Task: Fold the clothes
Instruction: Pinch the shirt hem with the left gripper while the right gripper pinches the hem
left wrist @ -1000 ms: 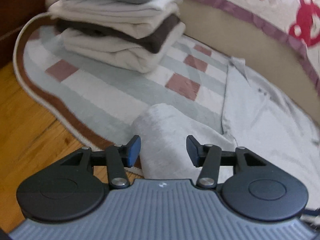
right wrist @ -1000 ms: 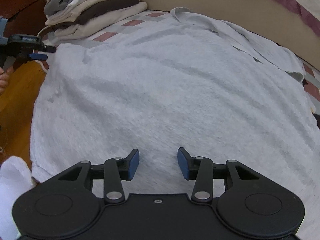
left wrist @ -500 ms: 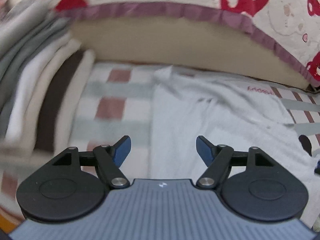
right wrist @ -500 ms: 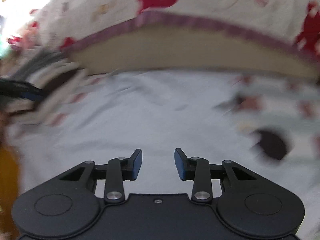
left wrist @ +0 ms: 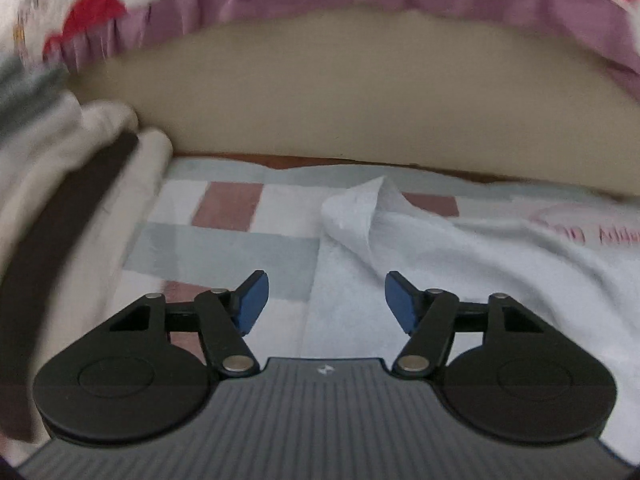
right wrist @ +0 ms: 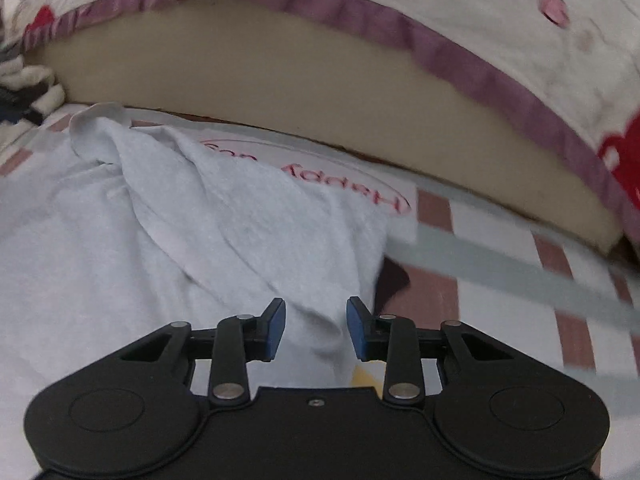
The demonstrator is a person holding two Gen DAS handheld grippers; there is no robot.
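Note:
A pale grey shirt with red lettering lies spread on a checked rug, its far left corner curled up. My left gripper hangs open just above that left edge of the shirt, nothing between its blue pads. In the right wrist view the same shirt shows rumpled folds and upside-down red script. My right gripper stands open low over the shirt's far right edge, a fold of cloth lying between the pads without being pinched.
A stack of folded clothes rises at the left. A mattress side with purple-trimmed bedding closes off the far side. Bare rug lies right of the shirt, with a dark patch by its edge.
Both grippers swung forward from the near side of the shirt to its far edge by the mattress and dropped lower. Both stayed open; the left one widened a little.

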